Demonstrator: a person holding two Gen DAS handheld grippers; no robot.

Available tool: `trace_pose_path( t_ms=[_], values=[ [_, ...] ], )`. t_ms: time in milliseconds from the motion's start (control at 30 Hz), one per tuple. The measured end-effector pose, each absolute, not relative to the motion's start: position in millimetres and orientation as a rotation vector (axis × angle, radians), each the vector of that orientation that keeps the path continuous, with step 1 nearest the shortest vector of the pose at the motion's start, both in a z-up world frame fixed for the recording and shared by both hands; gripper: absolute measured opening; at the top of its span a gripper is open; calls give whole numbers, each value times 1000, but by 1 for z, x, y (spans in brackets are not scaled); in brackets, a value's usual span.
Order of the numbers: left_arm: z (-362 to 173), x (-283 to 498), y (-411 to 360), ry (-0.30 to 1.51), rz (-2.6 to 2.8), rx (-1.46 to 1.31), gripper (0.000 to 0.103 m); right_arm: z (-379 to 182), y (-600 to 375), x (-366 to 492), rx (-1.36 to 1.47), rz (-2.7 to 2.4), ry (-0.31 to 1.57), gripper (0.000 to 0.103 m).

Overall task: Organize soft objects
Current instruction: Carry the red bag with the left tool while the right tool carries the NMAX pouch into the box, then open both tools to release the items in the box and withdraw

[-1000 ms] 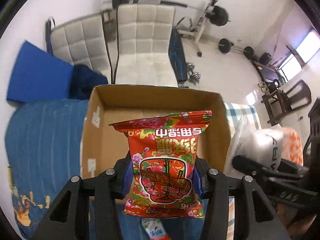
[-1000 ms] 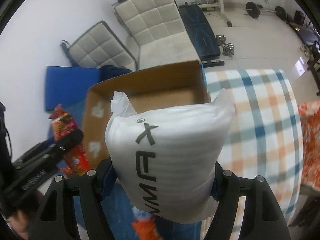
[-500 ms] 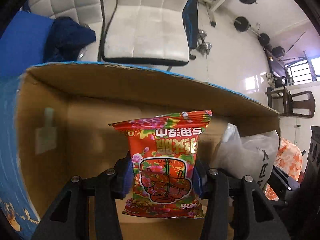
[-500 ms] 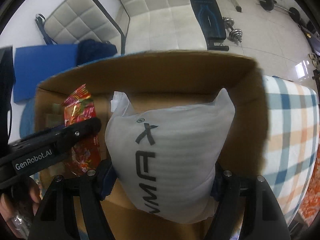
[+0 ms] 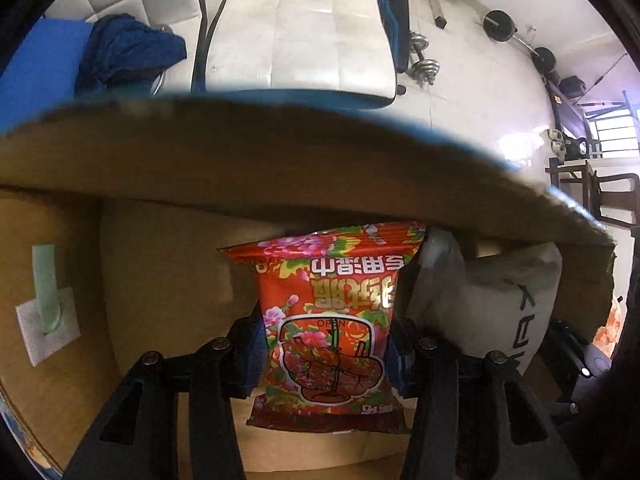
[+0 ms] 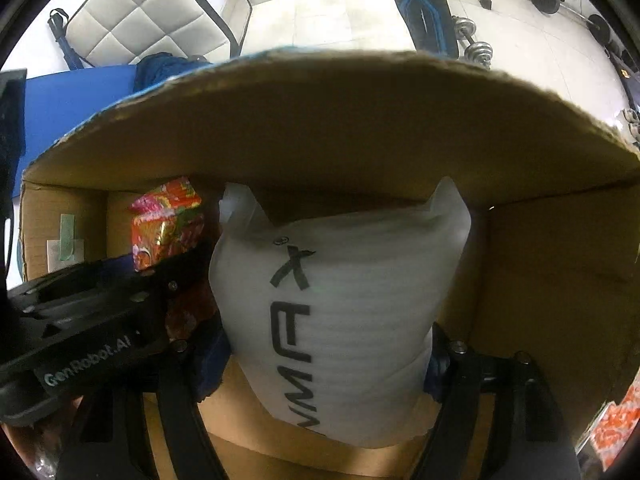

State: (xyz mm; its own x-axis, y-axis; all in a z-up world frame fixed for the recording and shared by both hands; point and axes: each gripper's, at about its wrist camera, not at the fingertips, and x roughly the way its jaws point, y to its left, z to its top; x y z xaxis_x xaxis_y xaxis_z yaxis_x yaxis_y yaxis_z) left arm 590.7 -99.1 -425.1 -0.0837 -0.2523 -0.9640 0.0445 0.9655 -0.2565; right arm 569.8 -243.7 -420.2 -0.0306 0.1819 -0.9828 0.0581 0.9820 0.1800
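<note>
My left gripper [image 5: 326, 354] is shut on a red flowered snack packet [image 5: 326, 312] and holds it inside the cardboard box [image 5: 240, 160], near the far wall. My right gripper [image 6: 328, 360] is shut on a white foam pouch with black letters [image 6: 344, 300], also inside the box [image 6: 360, 120], just right of the packet. The pouch shows in the left wrist view [image 5: 504, 304], and the packet [image 6: 166, 220] and left gripper body [image 6: 80, 320] show in the right wrist view.
The box's left inner wall bears a white label with green tape [image 5: 48, 320]. Beyond the box are white padded chairs [image 5: 296, 36], a blue cloth [image 5: 128, 48], a blue mat [image 6: 72, 100] and dumbbells on the floor [image 5: 424, 64]. Orange patterned fabric [image 6: 612, 428] lies at the right.
Both grippers have moved forward and down into the box with their loads. The box's far wall now fills the middle of both views.
</note>
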Motion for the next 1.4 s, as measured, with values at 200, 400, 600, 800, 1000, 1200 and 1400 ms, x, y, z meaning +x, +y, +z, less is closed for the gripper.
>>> trace_pose_path(
  t_ms=[200, 400, 600, 800, 1000, 1200, 1400],
  values=[
    [-424, 586, -97, 1664, -241, -196, 55, -419, -243, 571, 160, 100, 1624, 83],
    [-392, 578, -94, 1621, -215, -126, 81, -400, -239, 563, 144, 98, 1603, 93],
    [-351, 556, -80, 1539, -175, -47, 96, -372, -230, 544, 113, 37, 1550, 103],
    [-315, 524, -59, 1461, -155, -74, 98, -350, -223, 504, 124, -10, 1467, 103],
    [-279, 477, -36, 1366, -135, -83, 98, -328, -215, 456, 118, -39, 1391, 103],
    [-266, 448, -35, 1285, -124, -81, 98, -294, -222, 408, 137, -72, 1300, 103],
    [-238, 404, -33, 1218, -131, -75, 98, -256, -232, 362, 138, -88, 1226, 103]
  ],
)
